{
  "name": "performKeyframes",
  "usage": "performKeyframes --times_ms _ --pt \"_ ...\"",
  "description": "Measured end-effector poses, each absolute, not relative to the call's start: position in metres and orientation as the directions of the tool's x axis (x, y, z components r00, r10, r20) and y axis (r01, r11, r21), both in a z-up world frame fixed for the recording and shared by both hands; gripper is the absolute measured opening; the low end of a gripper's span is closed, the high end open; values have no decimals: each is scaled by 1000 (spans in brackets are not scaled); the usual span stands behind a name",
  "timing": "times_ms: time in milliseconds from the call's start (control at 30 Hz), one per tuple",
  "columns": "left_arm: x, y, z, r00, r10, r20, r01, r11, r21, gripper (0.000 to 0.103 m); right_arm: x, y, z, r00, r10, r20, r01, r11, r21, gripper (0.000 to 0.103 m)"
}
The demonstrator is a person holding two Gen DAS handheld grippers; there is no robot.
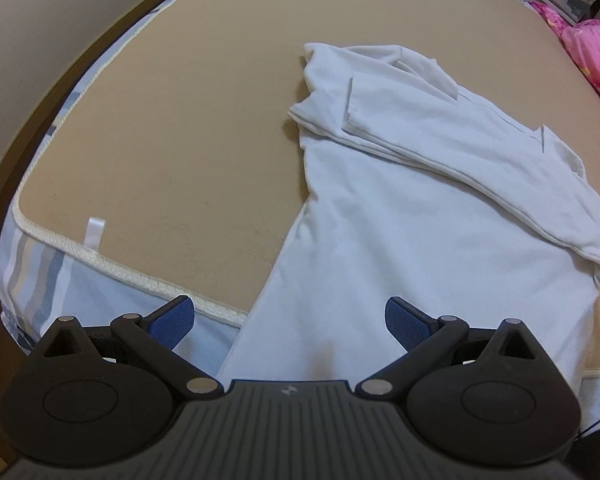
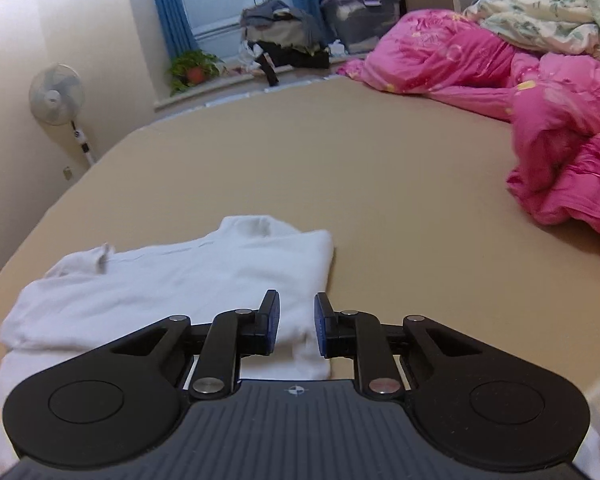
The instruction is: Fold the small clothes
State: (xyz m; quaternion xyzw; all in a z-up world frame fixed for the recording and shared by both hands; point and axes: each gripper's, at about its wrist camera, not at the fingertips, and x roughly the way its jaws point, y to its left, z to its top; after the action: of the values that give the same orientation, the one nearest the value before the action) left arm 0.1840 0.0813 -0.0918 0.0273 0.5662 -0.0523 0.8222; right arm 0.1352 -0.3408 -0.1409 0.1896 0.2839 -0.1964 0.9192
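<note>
A wide bed [image 2: 360,168] fills most of the room, covered by a flat tan sheet [image 1: 172,152] with a white corded edge, over striped blue-and-grey bedding that shows at the near corner. A rumpled pink quilt [image 2: 540,112] is heaped along the far right side of the bed, with a pale flowered quilt [image 2: 552,8] piled behind it. Beyond the bed, blue curtains [image 2: 168,8] frame a window; on its sill sit a heap of dark clothes [image 2: 284,36], a lidded storage box [image 2: 360,16] and a potted plant [image 2: 194,68]. A white standing fan [image 2: 56,94] stands by the left wall.

The white shirt [image 1: 420,208] lies near the front edge of the bed, on the tan sheet. Its upper part is folded inward, with a sleeve laid across the body, and its lower end hangs over the bed's near edge.

The left gripper [image 1: 290,322] hangs above the shirt's lower end, its blue pads [image 1: 172,320] spread wide apart, nothing between them. The right gripper [image 2: 297,324] sits low over the shirt's right edge, its pads drawn near to each other with a narrow gap left between; no cloth is pinched in that gap.
</note>
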Motion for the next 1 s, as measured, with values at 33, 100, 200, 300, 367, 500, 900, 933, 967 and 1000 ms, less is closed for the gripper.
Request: performKeyframes --times_ms 33,100,200,300,367,500,900,933,967,1000 --pt "186 79 -92 356 -48 -933 121 993 -5 102 153 -346 -147 746 -255 -615 471 855 218 20" --pt "190 73 -94 355 -36 -934 131 991 11 102 180 -351 -162 716 -237 -657 459 869 187 20" --pt "197 67 -104 332 -22 -943 146 989 28 102 201 -349 -195 631 -218 -745 435 894 107 20" --pt "201 66 -116 316 7 -949 160 985 60 102 180 -338 -212 633 -222 -741 397 915 65 21" --pt "201 67 -124 301 26 -953 164 983 79 102 158 -329 -212 638 -208 -741 361 931 49 26" --pt "194 69 -129 308 35 -951 172 981 92 102 112 -323 -194 683 -144 -716 349 925 146 42" --pt "122 69 -126 359 -39 -932 364 926 102 102 -8 -248 -138 709 -131 -693 334 928 165 85" --pt "114 69 -129 364 -37 -931 379 919 112 102 -13 -244 -137 709 -129 -693 333 928 168 86" --pt "107 69 -132 365 -34 -930 392 912 120 102 -17 -240 -136 711 -126 -692 329 929 169 87" --pt "101 69 -135 364 -31 -931 402 907 127 102 -20 -236 -137 709 -127 -694 325 932 162 87"
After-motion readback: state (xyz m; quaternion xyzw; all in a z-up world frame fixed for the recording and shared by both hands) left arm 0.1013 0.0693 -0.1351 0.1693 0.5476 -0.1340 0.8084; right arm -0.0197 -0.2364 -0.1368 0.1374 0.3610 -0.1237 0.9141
